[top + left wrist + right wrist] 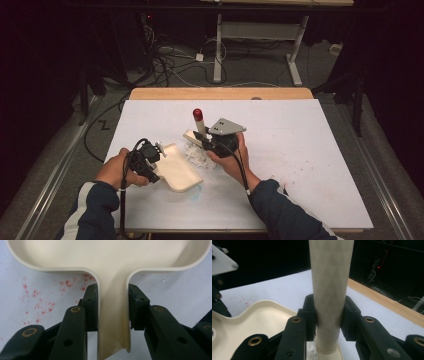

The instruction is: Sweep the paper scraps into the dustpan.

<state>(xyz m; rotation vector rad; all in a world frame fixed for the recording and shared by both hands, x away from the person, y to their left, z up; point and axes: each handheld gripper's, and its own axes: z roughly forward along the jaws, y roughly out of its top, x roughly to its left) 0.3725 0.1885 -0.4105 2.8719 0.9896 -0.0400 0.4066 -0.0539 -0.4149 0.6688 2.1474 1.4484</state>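
Observation:
A cream dustpan (178,171) lies flat on the white table, and my left gripper (151,159) is shut on its narrow handle (113,315) from the near left. Both jaws press the handle's sides in the left gripper view (112,308). My right gripper (214,142) is shut on the cream handle of a small brush (199,122), which stands upright with a red tip (198,113). Seen from the right gripper (329,317), the brush handle (329,277) rises between the jaws. White crumpled scraps (196,156) lie between the brush and the dustpan's open edge.
The white table cover (300,150) is bare to the right and carries faint red specks (37,305). A wooden table edge (220,93) runs along the back. Cables and desk legs (217,50) stand on the floor beyond.

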